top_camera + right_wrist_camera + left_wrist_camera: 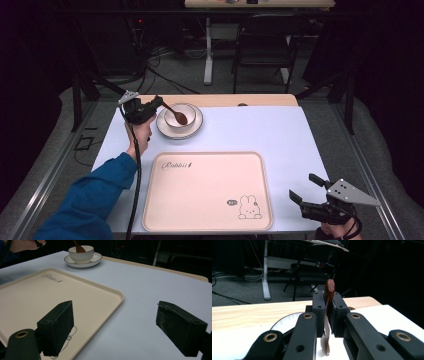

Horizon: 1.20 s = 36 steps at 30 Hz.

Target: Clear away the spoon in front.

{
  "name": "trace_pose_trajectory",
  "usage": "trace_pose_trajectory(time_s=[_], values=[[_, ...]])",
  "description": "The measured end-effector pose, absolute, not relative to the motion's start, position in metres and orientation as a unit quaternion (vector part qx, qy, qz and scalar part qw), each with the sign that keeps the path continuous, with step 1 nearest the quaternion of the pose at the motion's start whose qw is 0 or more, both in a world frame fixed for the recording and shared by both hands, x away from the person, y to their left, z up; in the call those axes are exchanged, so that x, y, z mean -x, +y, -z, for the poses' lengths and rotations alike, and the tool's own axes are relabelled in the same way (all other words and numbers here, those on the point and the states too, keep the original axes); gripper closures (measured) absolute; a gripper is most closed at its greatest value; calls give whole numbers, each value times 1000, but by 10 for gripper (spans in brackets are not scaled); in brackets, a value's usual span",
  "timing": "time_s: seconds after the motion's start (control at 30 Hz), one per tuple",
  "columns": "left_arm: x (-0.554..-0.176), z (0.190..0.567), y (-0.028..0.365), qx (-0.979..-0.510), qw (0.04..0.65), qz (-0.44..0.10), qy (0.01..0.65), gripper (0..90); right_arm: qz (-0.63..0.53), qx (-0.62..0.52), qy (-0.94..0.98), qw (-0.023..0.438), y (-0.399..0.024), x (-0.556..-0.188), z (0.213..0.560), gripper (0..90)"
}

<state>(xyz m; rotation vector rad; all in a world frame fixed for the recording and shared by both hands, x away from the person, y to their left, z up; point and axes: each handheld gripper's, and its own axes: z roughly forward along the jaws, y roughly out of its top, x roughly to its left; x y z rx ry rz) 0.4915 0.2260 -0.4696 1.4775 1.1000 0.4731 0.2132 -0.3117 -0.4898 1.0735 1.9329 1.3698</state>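
A brown wooden spoon (175, 114) rests with its scoop inside a white bowl (186, 111) on a white saucer (196, 129) at the table's far left. My left gripper (156, 103) is shut on the spoon's handle just left of the bowl. In the left gripper view the spoon (329, 287) stands pinched between the jaws of the left gripper (329, 305), above the saucer rim (284, 321). My right gripper (303, 186) hovers open and holds nothing at the near right corner. In its own view the right gripper (120, 325) faces the bowl (80, 254) and spoon (79, 249).
A cream tray (200, 200) with a rabbit print lies in the near middle of the white table (260, 130); it shows as the tray (37, 295) left of my right jaws. A wooden strip (225, 100) edges the far side. A chair (265, 45) and desk legs stand beyond.
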Motion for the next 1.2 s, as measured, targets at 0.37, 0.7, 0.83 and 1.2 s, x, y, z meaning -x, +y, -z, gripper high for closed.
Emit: trace_pose_trajectory(time_s=[0.37, 0.7, 0.83, 1.2], values=[[-484, 457, 230, -629, 589, -209, 463, 842, -509, -399, 715, 267, -312, -213, 490, 137], [-475, 444, 234, -628, 597, -211, 452, 843, -510, -400, 714, 265, -312, -213, 490, 137], [-469, 437, 236, -632, 601, -210, 443, 843, -510, -401, 714, 265, -312, -213, 490, 137], [-450, 421, 247, -640, 609, -196, 425, 843, -510, -399, 714, 266, -312, -213, 490, 137]])
